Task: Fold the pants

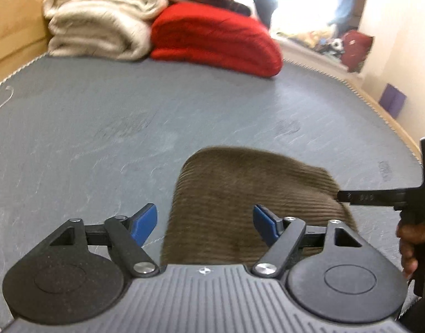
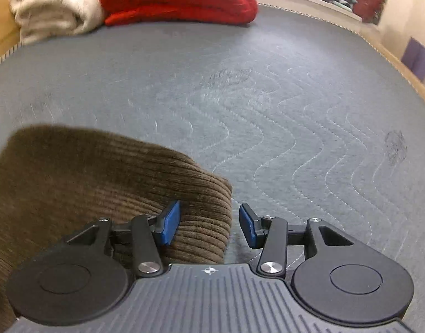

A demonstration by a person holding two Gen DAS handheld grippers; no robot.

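Observation:
Brown corduroy pants (image 1: 240, 194) lie folded in a thick bundle on the grey quilted mattress (image 1: 101, 125). My left gripper (image 1: 205, 223) hovers over the near part of the bundle, jaws wide apart, and its blue pads touch no cloth. In the right wrist view the pants (image 2: 101, 172) fill the lower left. My right gripper (image 2: 209, 224) is open astride their right edge, with the left pad over the corduroy and the right pad over bare mattress (image 2: 295, 111). One of the right gripper's fingers (image 1: 365, 197) reaches in from the right edge, held by a hand (image 1: 409, 238).
A folded cream blanket (image 1: 98, 22) and a red blanket (image 1: 212, 38) are stacked at the far end of the mattress. A wooden bed frame (image 1: 15, 19) borders the left side. Beyond the right edge stand a wall, a purple object (image 1: 393, 101) and a cluttered shelf (image 1: 323, 38).

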